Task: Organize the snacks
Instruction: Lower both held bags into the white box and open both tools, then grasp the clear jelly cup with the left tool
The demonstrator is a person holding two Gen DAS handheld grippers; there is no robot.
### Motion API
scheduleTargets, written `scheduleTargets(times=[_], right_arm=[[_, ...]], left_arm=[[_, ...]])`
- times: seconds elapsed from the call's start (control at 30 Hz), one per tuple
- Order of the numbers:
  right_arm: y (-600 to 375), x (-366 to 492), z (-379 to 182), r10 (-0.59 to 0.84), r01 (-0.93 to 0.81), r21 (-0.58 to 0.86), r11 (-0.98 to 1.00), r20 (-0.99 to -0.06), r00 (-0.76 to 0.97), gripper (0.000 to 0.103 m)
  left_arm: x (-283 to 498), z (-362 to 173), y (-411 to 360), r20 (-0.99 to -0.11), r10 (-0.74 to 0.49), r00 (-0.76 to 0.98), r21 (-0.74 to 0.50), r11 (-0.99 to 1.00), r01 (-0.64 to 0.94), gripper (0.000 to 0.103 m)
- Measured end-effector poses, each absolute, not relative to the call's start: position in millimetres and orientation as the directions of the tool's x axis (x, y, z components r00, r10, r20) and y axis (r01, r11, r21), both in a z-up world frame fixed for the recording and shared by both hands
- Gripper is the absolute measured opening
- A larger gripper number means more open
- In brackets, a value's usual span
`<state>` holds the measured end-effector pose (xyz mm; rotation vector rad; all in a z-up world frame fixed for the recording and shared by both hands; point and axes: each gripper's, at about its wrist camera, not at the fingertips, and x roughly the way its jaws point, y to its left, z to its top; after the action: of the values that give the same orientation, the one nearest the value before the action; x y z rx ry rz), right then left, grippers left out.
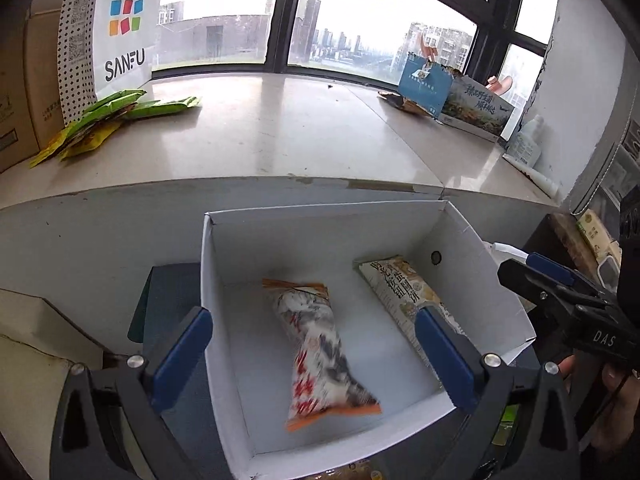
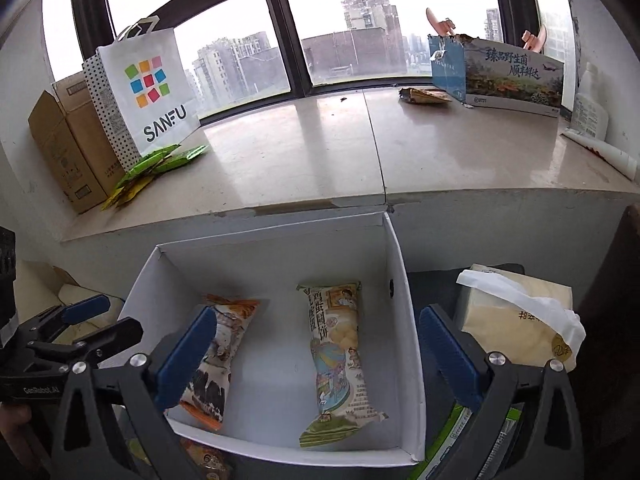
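A white cardboard box [image 1: 320,224] [image 2: 276,256] stands below the window ledge. Two snack packs lie inside it. An orange-edged pack [image 1: 320,344] [image 2: 228,344] lies on the left, blurred in the left wrist view. A cream biscuit pack [image 1: 400,288] [image 2: 336,356] lies on the right. My left gripper [image 1: 316,352] hangs open and empty over the box. My right gripper [image 2: 320,352] hangs open and empty over the box too. Each gripper shows in the other's view, the right one [image 1: 560,292] and the left one [image 2: 80,324].
On the ledge are a SANFU bag [image 2: 148,88], green and yellow snack packs [image 1: 108,120] [image 2: 156,164], brown cartons [image 2: 68,148] and a printed box [image 2: 504,76]. A tissue pack [image 2: 516,320] lies right of the white box. More packs lie under my grippers [image 2: 452,440].
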<state>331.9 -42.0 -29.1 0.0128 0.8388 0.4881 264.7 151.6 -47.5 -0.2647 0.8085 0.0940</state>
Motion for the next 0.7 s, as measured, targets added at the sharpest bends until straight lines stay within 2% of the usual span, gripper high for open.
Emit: scheduleTargets(times=[0.13,0.4,0.7], right_arm=[[-52.4,320.4,-13.5,0.45,-0.426,0.218,0.878,-0.678,0.581,0.103],[-85.4,255.5,24.9,0.561,-0.539,0.226,0.811,-0.558,0.611,0.103],[-133.7,134.4,28.6,0.672,-0.645,0.258,0.72,-0.492,0.554,0.103]], left_arm=[[240.7,-30.4,152.5,-0.665,-0.028,0.747,-0.225,0.96,-0.165,0.103],[159.6,1.0,118.8,-0.536,-0.039,0.844,-0.135,0.99,-0.04,0.103],[49.0,-14.7,92.6,-0.544,-0.081,0.835,-0.165,0.986,-0.012,0.103]])
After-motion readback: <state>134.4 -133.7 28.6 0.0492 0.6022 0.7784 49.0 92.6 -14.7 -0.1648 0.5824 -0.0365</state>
